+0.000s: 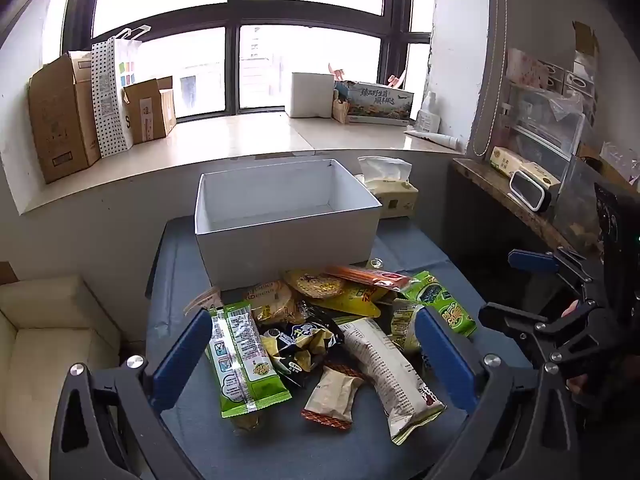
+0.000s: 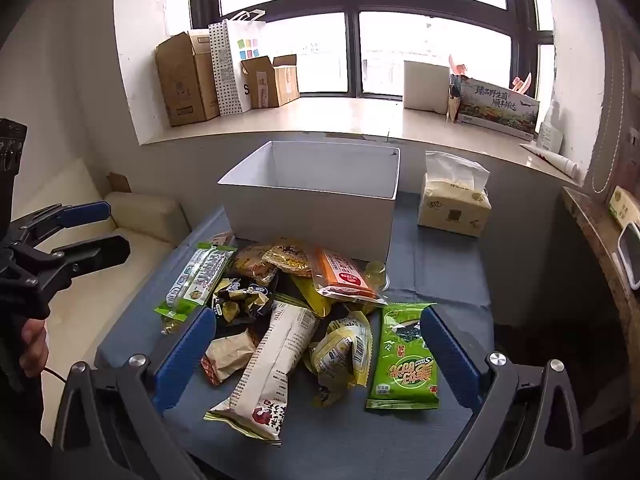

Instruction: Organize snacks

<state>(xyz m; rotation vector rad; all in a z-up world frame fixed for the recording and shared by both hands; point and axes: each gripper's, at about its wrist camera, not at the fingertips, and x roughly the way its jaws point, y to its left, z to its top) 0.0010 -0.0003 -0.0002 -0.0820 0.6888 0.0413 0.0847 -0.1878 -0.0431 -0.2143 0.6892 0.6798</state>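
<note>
While both tongs [image 1: 314, 354] [image 2: 316, 354] gape, only the right view shows the seaweed pack [image 2: 404, 360] whole

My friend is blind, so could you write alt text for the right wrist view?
An open two-finger gripper with blue pads hovers over a heap of crinkly snack packets on a dark blue table. Behind them stands an empty white cardboard box.
</note>
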